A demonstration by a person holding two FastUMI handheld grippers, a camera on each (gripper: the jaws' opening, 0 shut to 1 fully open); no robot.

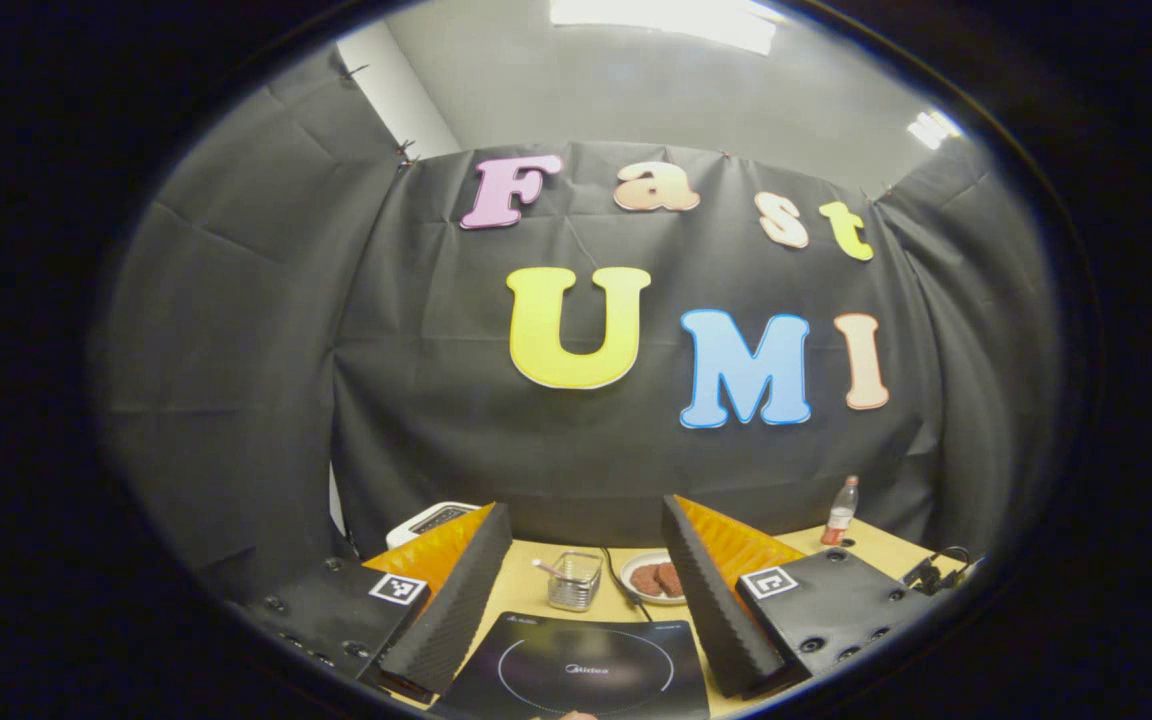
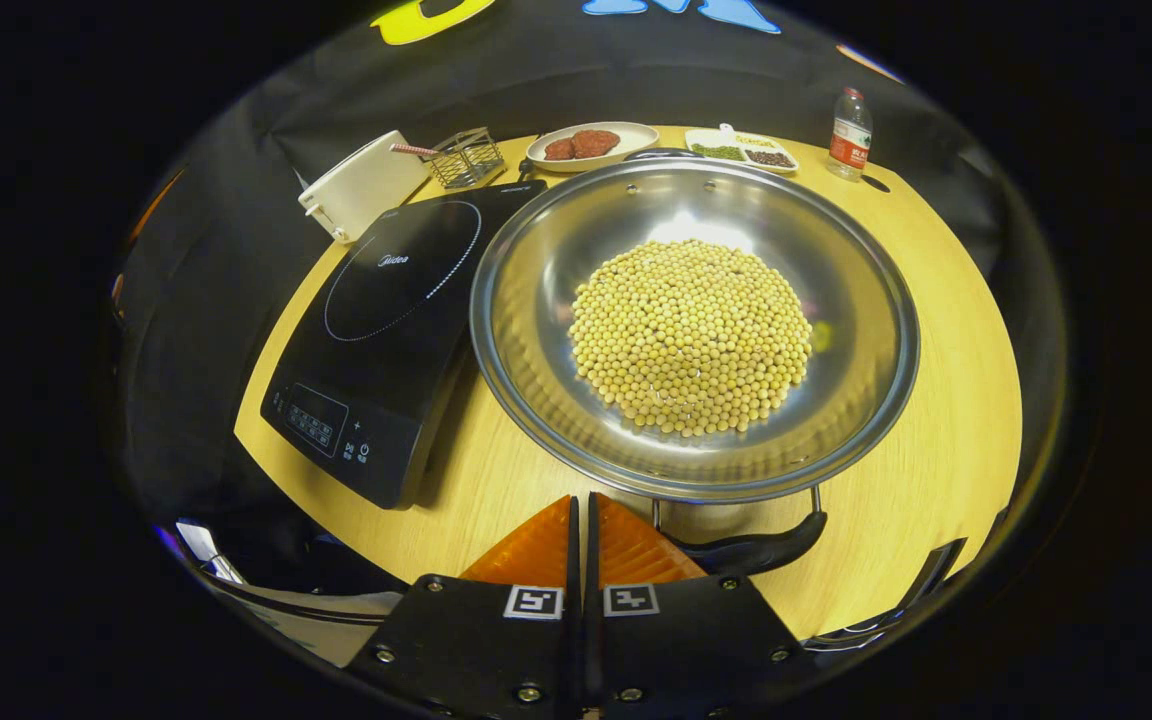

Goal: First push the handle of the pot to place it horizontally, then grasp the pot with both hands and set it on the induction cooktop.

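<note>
My left gripper view sits low, facing the booth wall. My right gripper view looks down, close over the table (image 2: 946, 420). Both catch the induction cooktop (image 1: 586, 672).

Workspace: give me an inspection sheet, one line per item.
Surface: round wooden table.
Job's things: pot of beans beside cooktop, not on it; near handle by right claw.
Clutter: toaster, wire basket, plate, divided dish, bottle.
Grippers: left claw open, high above cooktop; right claw shut, empty.
Cables: cord behind cooktop.
Surroundings: black cloth wall.
</note>
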